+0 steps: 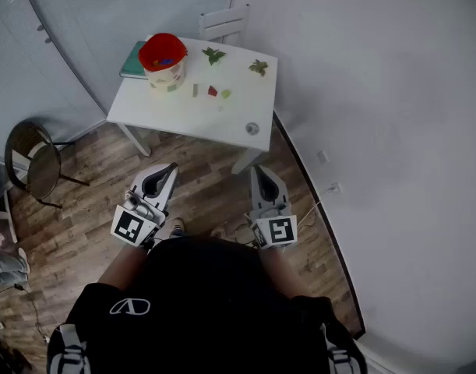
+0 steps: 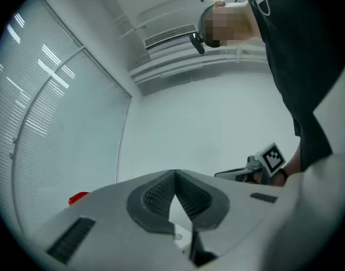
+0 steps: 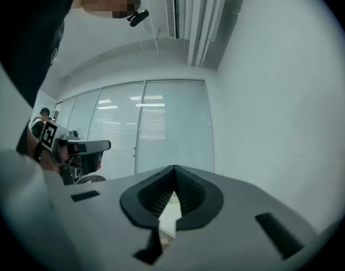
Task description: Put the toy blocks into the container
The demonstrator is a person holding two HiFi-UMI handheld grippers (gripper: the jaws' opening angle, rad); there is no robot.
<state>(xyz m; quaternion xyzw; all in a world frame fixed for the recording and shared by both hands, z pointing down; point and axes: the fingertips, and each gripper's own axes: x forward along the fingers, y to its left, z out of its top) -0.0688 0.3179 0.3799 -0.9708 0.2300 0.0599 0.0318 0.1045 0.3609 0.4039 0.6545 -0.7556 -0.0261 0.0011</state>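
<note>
left gripper (image 1: 171, 167) jaws together, empty | right gripper (image 1: 258, 171) likewise together | container (image 1: 167, 79) contents — indistinct

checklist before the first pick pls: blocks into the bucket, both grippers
1. Left gripper empty: ok, jaws together, nothing between them.
2. Right gripper empty: ok, jaws together on nothing.
3. Jaws open for a pick: not ok, both are shut.
4. Cream container with a red rim upright on the white table, mouth free: ok.
5. Loose blocks in sight: ok. The pale block, small red block and light green block lie apart beside the container.
6. Grippers at the table: not ok, both are over the wooden floor, short of the table's edge.
</note>
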